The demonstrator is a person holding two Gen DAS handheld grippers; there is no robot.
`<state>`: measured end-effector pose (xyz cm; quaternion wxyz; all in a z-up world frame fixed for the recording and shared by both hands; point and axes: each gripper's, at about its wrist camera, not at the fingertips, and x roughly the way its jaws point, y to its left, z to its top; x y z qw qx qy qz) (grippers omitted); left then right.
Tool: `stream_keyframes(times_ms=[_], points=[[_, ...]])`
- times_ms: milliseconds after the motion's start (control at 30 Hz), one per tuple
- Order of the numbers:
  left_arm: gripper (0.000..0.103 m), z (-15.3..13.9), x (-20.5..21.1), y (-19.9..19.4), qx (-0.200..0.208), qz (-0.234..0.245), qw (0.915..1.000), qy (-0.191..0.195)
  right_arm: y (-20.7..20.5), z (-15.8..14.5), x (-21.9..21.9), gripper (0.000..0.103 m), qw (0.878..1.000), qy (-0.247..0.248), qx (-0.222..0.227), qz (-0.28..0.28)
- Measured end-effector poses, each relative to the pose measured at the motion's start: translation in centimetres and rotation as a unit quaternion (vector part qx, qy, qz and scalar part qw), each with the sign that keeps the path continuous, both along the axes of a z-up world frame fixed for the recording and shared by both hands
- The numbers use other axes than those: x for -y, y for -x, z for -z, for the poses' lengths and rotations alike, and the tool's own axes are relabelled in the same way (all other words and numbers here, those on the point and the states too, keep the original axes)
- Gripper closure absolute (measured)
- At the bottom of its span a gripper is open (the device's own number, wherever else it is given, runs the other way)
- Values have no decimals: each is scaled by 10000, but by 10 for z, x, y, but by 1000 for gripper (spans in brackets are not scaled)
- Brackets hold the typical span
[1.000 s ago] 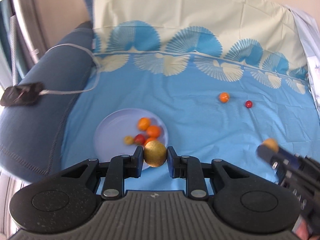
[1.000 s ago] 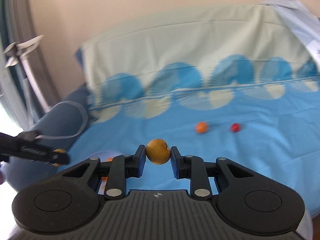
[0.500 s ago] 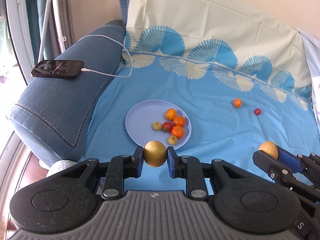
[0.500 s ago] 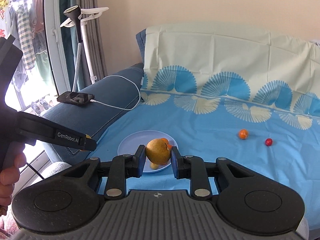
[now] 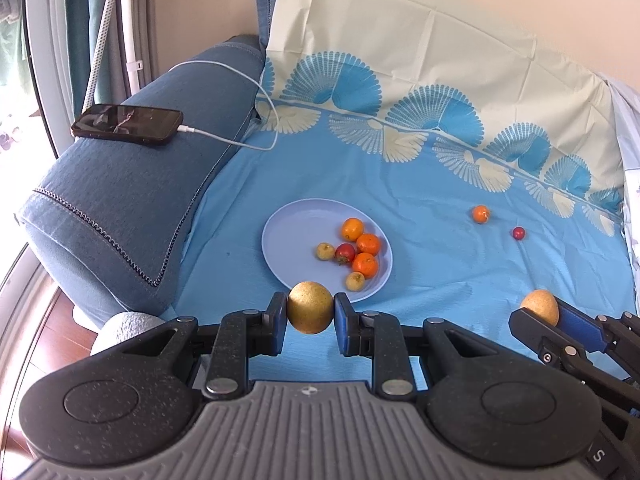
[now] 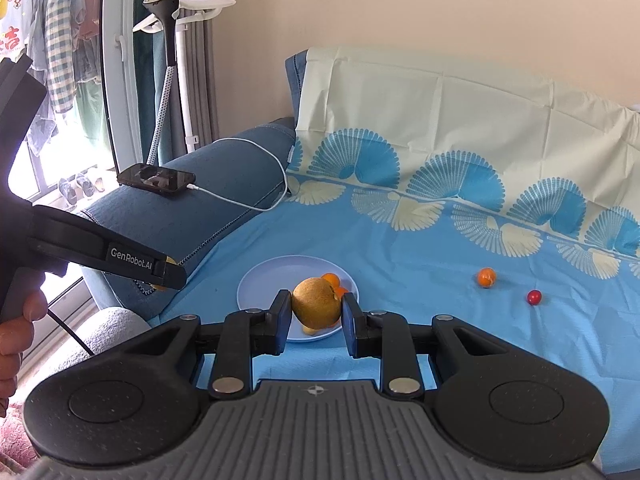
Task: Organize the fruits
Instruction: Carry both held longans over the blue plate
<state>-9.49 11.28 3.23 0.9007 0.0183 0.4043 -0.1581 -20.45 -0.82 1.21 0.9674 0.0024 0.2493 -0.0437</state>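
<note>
My left gripper (image 5: 310, 312) is shut on a round golden-brown fruit (image 5: 309, 307), held just in front of the near rim of a pale blue plate (image 5: 288, 232). Several small fruits lie on the plate: oranges (image 5: 367, 244), a red one (image 5: 345, 253) and yellow ones (image 5: 325, 251). My right gripper (image 6: 316, 310) is shut on a second golden-brown fruit (image 6: 316, 307), above the plate (image 6: 256, 284). It also shows at the lower right of the left wrist view, with its fruit (image 5: 540, 306). A loose orange (image 5: 480, 214) and a small red fruit (image 5: 518, 233) lie on the blue sheet to the right.
A dark blue bolster (image 5: 132, 184) runs along the left with a phone (image 5: 127, 124) and white charging cable (image 5: 256, 88) on it. A patterned sheet (image 5: 440, 40) covers the back. A garment steamer stand (image 6: 176, 72) stands by the window. A hand (image 6: 16, 332) holds the left gripper's handle.
Both views swung from the sheet's right side towards the plate and bolster a second ago, then settled. Both grippers stayed shut on their fruits throughout.
</note>
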Motion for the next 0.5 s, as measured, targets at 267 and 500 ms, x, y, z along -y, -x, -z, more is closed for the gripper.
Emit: stream_keyframes(times_ms=[267, 500], points=[[76, 4, -4, -11, -36, -59, 10000, -10, -9, 5, 1, 75, 9999, 76, -113, -81], [76, 8, -3, -26, -99, -103, 9999, -5, -17, 10, 3, 75, 9998, 57, -211, -46]])
